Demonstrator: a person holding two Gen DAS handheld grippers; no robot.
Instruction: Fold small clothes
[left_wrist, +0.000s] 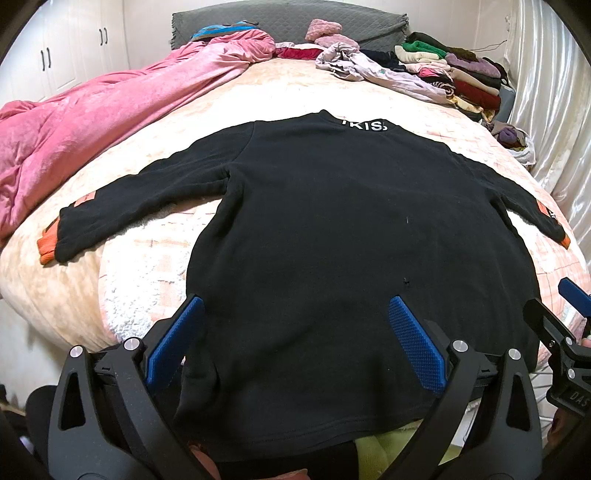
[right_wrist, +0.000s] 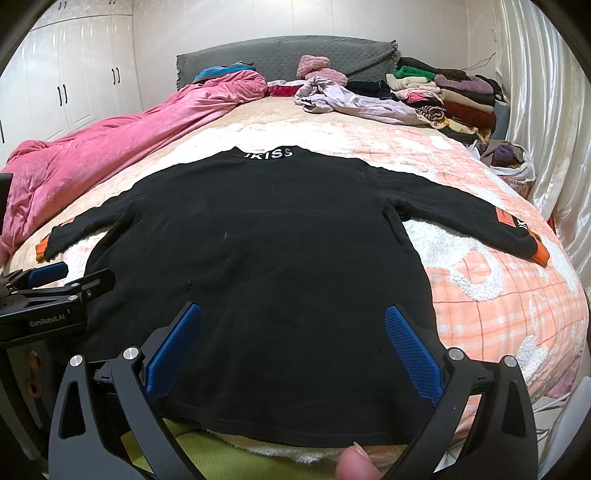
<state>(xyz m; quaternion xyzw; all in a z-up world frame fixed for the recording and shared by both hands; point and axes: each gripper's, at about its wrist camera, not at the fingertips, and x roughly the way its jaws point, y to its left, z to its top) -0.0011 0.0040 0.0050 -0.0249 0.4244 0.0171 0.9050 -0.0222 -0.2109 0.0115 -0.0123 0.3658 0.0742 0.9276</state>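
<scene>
A black long-sleeved sweatshirt (left_wrist: 332, 229) with orange cuffs and white collar lettering lies flat on the bed, both sleeves spread out; it also shows in the right wrist view (right_wrist: 266, 251). My left gripper (left_wrist: 295, 314) is open and empty, hovering over the shirt's lower left part near the hem. My right gripper (right_wrist: 293, 321) is open and empty over the lower right part near the hem. Each gripper shows at the edge of the other's view: the right one (left_wrist: 561, 325) and the left one (right_wrist: 55, 284).
A pink quilt (left_wrist: 92, 125) lies along the bed's left side. A pile of clothes (left_wrist: 436, 70) sits at the head on the right, by a grey headboard (right_wrist: 280, 59). Shiny curtains (right_wrist: 535, 110) hang on the right. A white wardrobe (right_wrist: 74, 81) stands at left.
</scene>
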